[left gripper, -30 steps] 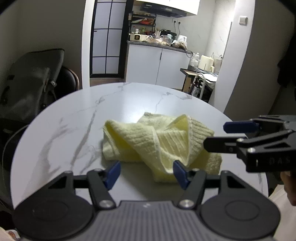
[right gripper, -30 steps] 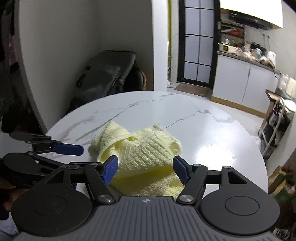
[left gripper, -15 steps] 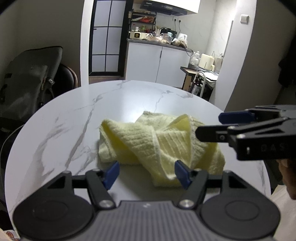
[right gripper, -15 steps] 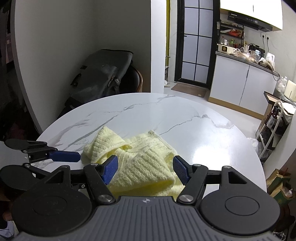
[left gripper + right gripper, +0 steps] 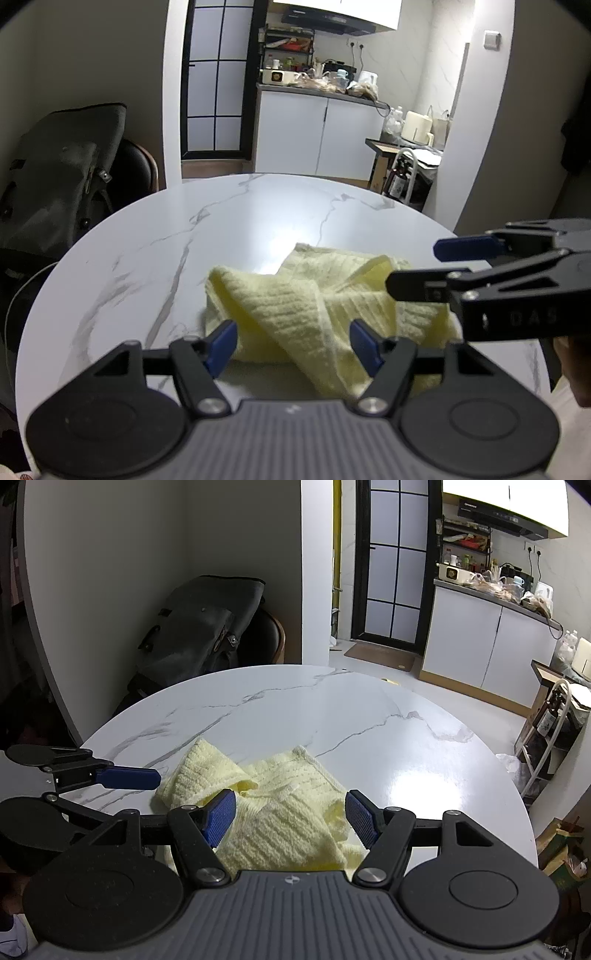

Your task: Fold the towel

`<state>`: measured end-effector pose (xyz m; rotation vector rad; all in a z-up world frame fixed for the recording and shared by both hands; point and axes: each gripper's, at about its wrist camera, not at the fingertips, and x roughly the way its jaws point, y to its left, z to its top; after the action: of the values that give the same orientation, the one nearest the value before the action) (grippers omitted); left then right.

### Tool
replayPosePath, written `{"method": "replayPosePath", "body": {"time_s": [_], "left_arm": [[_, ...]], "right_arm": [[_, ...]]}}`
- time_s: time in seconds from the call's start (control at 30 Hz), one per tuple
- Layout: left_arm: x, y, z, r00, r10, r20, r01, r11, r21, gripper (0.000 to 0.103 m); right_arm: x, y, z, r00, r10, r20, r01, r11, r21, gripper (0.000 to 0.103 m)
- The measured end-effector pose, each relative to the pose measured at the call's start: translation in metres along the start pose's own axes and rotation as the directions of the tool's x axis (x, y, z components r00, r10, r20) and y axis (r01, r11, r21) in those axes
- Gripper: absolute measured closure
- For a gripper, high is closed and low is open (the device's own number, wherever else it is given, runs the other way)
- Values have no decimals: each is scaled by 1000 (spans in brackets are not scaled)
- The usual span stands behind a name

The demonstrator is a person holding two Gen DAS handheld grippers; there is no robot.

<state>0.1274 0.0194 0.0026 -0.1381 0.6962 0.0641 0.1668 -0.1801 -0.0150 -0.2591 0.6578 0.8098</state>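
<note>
Fingers of left gripper [image 5: 293, 347] and right gripper [image 5: 291, 821] spread wide, holding nothing, above a crumpled yellow waffle-weave towel [image 5: 317, 314] near the marble table's [image 5: 229, 221] front edge; soft, light, limp, probably best pinched at a hemmed corner

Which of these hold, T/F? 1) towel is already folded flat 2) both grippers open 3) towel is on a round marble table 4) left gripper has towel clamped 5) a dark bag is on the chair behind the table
1) The towel is already folded flat. False: it lies crumpled in a heap.
2) Both grippers are open. True: left gripper and right gripper both have their jaws spread.
3) The towel is on a round marble table. True.
4) The left gripper has the towel clamped. False: its jaws are open with the towel ahead of them.
5) A dark bag is on the chair behind the table. True.
</note>
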Motion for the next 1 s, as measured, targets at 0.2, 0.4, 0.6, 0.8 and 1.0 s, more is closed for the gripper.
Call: {"method": "replayPosePath", "body": {"time_s": [0.2,0.4,0.6,0.8,1.0], "left_arm": [[11,-5,7,1000,8,-5,-7,999,40,30],[21,-10,6,1000,14,-22,-13,997,73,35],[23,0,5,999,3,-49,-2,1000,32,75],[12,10,3,1000,7,-26,-7,1000,1,82],[-2,19,3,1000,24,-9,-24,999,-22,80]], "right_arm": [[12,-8,1,1000,10,-15,-10,999,38,40],[23,-16,-5,997,30,-69,-26,998,51,79],[19,-17,-10,999,18,-50,-16,999,36,94],[11,-15,-10,1000,1,-28,-1,1000,27,95],[-6,-12,-8,1000,-19,4,19,1000,24,95]]}}
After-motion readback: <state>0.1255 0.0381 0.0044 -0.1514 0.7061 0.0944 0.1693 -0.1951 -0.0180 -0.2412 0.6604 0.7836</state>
